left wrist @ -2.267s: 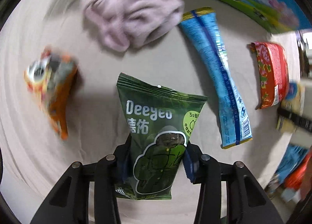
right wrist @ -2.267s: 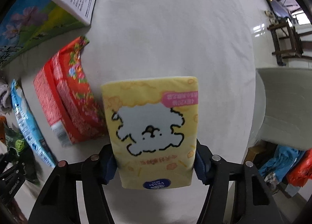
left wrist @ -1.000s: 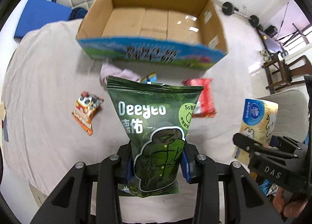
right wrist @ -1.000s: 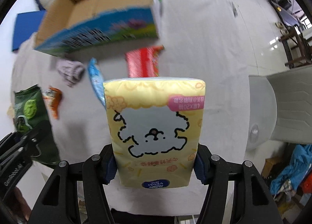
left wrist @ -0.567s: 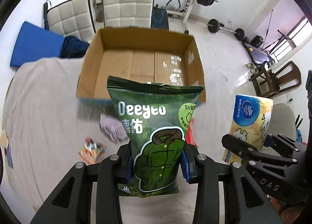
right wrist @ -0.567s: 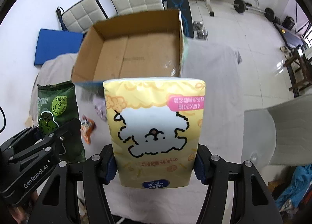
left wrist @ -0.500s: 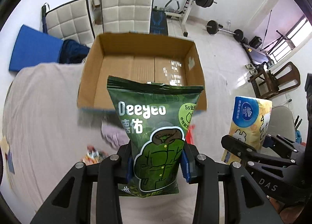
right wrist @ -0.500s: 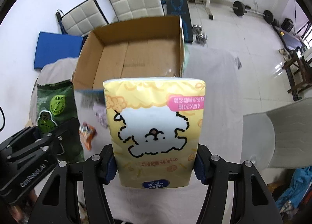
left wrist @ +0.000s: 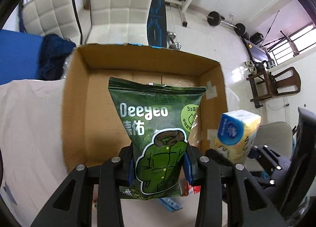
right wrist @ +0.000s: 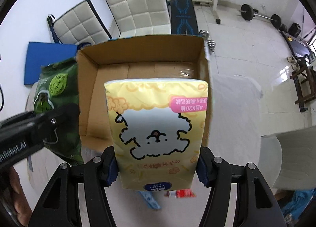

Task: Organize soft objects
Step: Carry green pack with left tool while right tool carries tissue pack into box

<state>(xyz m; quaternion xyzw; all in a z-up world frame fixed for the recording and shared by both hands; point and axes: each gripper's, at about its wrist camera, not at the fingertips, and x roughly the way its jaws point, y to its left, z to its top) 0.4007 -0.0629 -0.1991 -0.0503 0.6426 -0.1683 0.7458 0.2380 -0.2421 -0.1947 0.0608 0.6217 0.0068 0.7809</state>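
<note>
My left gripper (left wrist: 159,164) is shut on a green Deeyeo wipes packet (left wrist: 158,128) and holds it upright in front of an open cardboard box (left wrist: 77,108). My right gripper (right wrist: 157,169) is shut on a yellow tissue pack with a white dog drawing (right wrist: 158,128), held upright before the same box (right wrist: 88,96). The box is empty inside. The tissue pack also shows at the right of the left wrist view (left wrist: 237,134). The green packet shows at the left of the right wrist view (right wrist: 57,96).
The box stands on a white-covered table (left wrist: 29,118). A blue sachet (left wrist: 169,204) and a red packet (right wrist: 183,193) lie on the cloth below the grippers. White padded chairs (left wrist: 118,6), a weight bench and barbells stand behind. A grey chair (right wrist: 286,158) is at the right.
Both grippers have risen from the table with their packs and moved toward the box. The box now fills the middle of both views, and the loose items have dropped below.
</note>
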